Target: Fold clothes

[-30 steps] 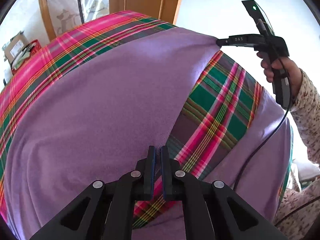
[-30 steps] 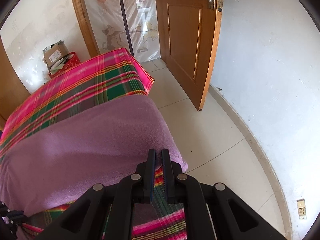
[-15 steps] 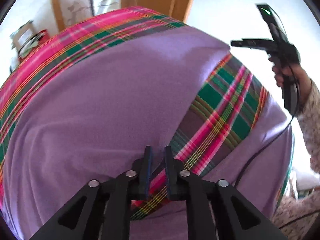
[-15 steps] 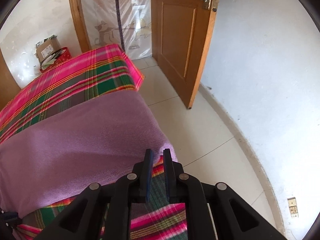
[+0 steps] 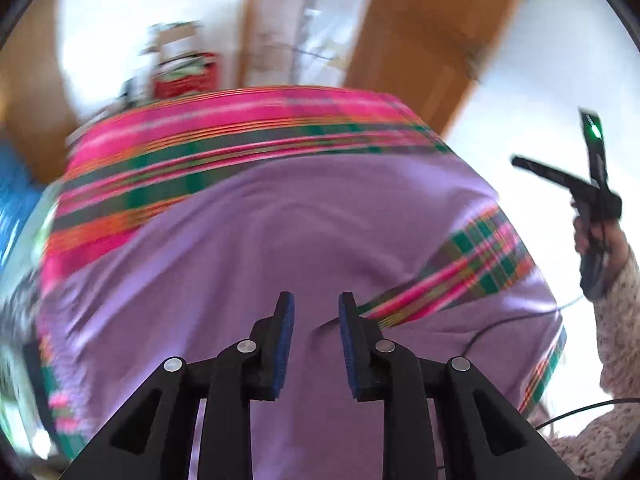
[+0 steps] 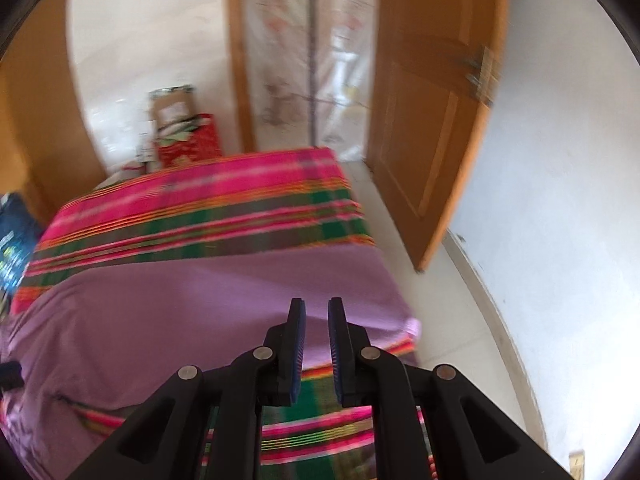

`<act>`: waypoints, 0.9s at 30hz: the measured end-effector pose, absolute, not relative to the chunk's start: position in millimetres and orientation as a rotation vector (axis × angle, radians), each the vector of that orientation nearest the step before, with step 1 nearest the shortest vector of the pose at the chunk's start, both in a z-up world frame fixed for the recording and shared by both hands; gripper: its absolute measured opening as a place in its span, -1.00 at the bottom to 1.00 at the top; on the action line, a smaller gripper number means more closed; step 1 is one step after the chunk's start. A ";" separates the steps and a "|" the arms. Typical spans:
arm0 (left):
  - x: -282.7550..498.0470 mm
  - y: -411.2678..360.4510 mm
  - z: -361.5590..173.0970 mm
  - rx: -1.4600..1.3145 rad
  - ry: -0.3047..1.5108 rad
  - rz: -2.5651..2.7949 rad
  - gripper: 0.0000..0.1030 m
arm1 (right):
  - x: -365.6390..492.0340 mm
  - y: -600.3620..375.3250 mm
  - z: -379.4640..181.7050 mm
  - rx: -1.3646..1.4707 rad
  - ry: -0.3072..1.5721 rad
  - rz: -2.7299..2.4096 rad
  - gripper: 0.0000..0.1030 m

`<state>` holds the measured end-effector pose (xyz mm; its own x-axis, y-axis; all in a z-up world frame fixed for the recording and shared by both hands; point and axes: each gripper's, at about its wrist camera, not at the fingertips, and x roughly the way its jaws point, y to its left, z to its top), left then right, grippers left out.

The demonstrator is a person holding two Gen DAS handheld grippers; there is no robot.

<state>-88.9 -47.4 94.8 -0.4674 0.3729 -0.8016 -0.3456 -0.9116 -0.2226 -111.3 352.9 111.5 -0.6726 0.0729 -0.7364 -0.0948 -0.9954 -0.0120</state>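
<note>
Both grippers have let go of the purple cloth (image 5: 256,248) and lifted away from it since a second ago, when each was pinched together at a folded edge. Left gripper (image 5: 316,340): its jaws have just been opening and stand apart, nothing between the blue pads, only cloth lying below them. Right gripper (image 6: 316,344): jaws also just opening, with a narrower gap, empty. From the left wrist view the right gripper (image 5: 560,178) hangs in the air off to the right, clear of the table, held in a hand (image 5: 596,236) with a patterned sleeve (image 5: 618,320).

The purple cloth lies flat ahead of and under both tools, folded over so that a band of plaid tablecloth (image 6: 208,216) shows between its layers. Its folded right-hand corner (image 6: 412,326) sits just right of the right gripper's tips, at the table's edge. Beyond that edge is open tiled floor (image 6: 452,320), bounded by a white wall (image 6: 560,200) and an open wooden door (image 6: 432,120). Ahead, past the cloth's far edge, bare plaid runs to the table's end.

Both views are motion-blurred; no writing can be read.
</note>
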 end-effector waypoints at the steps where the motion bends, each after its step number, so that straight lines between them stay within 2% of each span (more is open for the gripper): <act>1: -84.4 -67.3 95.3 -1.328 -0.086 2.418 -0.53 | -111.7 337.8 115.0 -1.243 0.019 2.831 -0.77; 8: -62.6 -169.2 81.1 -1.458 -0.303 2.609 -0.53 | -122.6 220.9 106.0 -1.428 -0.146 3.061 -0.72; 13: -70.2 -215.1 61.9 -1.543 -0.478 2.636 -0.52 | -125.5 145.7 70.1 -1.629 -0.255 3.151 -0.72; 16: -85.9 -229.9 50.1 -1.580 -0.520 2.662 -0.50 | -120.5 109.6 46.7 -1.730 -0.332 3.183 -0.72; 22: -130.7 -268.9 32.1 -1.555 -0.786 2.580 -0.44 | -114.5 81.1 11.6 -1.892 -0.463 3.114 -0.72; 27: -156.4 -293.7 16.9 -1.486 -1.042 2.461 -0.44 | -106.1 83.0 13.6 -1.872 -0.459 3.100 -0.72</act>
